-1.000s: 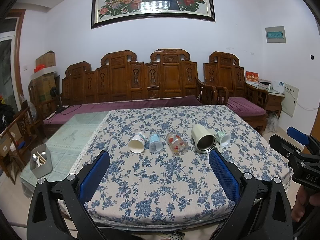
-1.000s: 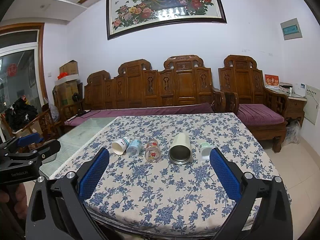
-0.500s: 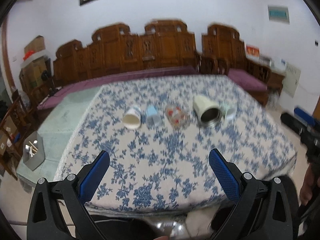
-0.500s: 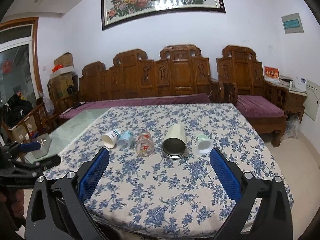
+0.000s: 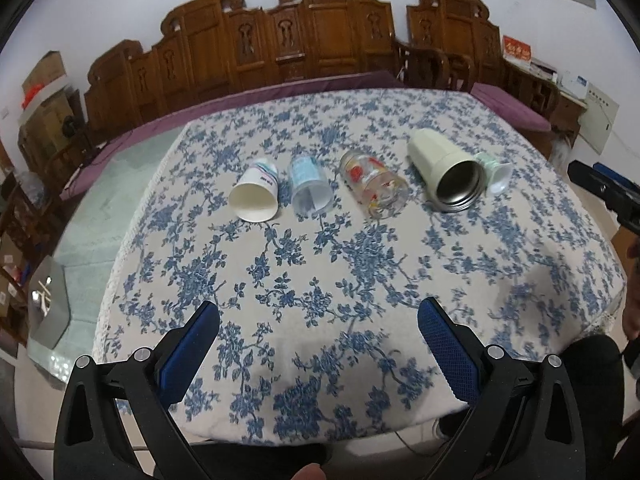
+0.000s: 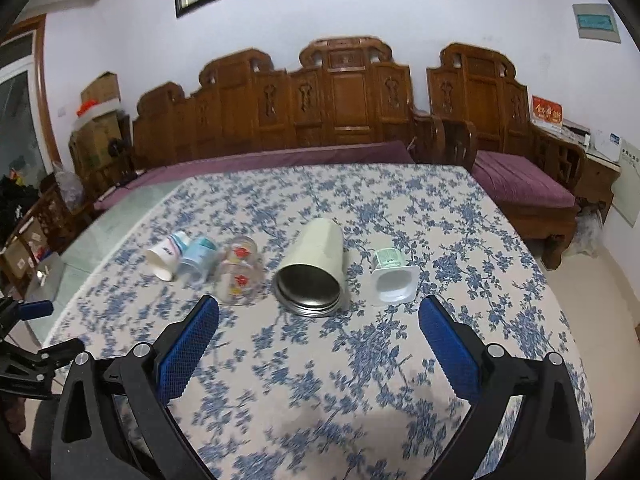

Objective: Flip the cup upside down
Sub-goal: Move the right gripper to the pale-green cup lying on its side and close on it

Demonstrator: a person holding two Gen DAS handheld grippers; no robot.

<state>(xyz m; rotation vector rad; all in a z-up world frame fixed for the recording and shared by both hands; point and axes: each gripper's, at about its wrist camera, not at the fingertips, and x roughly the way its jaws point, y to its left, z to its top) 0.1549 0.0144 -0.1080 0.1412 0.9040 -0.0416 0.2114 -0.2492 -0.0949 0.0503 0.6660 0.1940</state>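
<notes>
Several cups lie on their sides in a row on the floral tablecloth (image 5: 320, 280): a white paper cup (image 5: 254, 196), a clear plastic cup with a blue label (image 5: 310, 190), a glass with red prints (image 5: 374, 188), a cream steel-lined tumbler (image 5: 444, 174) and a small white-green yogurt cup (image 5: 496, 172). My left gripper (image 5: 319, 344) is open and empty over the near table edge. My right gripper (image 6: 319, 340) is open and empty, just short of the tumbler (image 6: 314, 268) and the yogurt cup (image 6: 392, 276).
A carved wooden sofa (image 6: 320, 112) with purple cushions stands behind the table. A bare glass tabletop strip (image 5: 104, 208) lies left of the cloth. A grey holder (image 5: 50, 304) sits at the far left. The right gripper shows at the left view's right edge (image 5: 600, 192).
Both grippers have moved forward and tilted down towards the table. The cups look larger and nearer. The cups have not moved.
</notes>
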